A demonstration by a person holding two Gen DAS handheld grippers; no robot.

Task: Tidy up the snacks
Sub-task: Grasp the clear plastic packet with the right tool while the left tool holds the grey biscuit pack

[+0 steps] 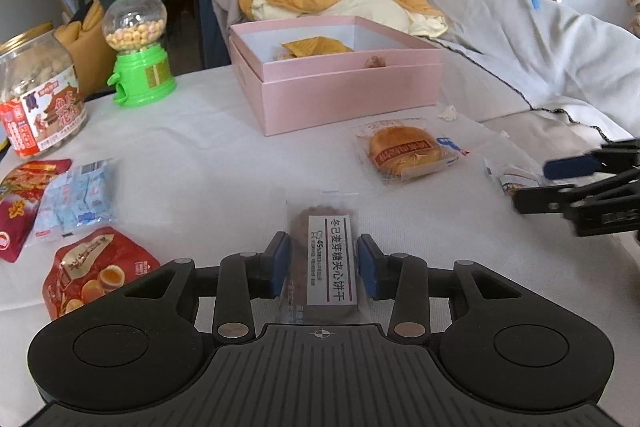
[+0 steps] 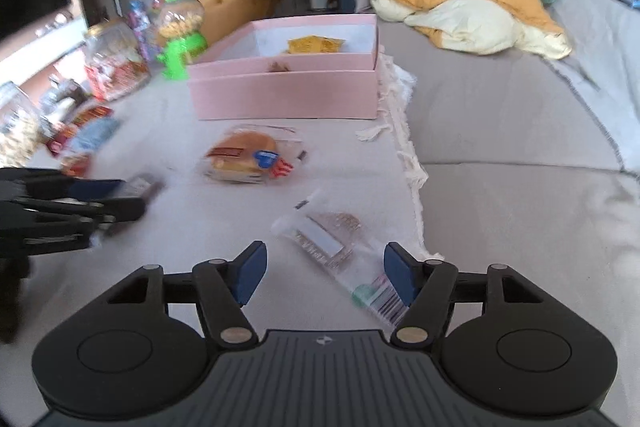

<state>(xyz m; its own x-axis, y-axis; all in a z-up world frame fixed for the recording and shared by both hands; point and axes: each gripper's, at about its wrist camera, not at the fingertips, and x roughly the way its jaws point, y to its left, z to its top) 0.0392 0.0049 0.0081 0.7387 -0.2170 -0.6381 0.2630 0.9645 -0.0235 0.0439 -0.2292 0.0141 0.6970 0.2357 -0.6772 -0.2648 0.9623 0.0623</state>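
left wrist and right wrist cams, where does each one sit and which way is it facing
Left wrist: on the left gripper, looking forward over the table at the pink box; its fingers flank a biscuit packet, and the right gripper shows at right.
Right wrist: on the right gripper, facing the same box; its open fingers straddle a clear-wrapped snack, left gripper at left.
Shared: box, wrapped bun, green candy dispenser.

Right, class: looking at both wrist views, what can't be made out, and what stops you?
- Pink box contents: near wall hides most in both views.
- Left-edge jars and packets: motion-blurred in the right wrist view.
- Biscuit packet: near end hidden under the left hand-held gripper body, left wrist view.
- Right hand-held gripper: cut by the frame edge, left wrist view.
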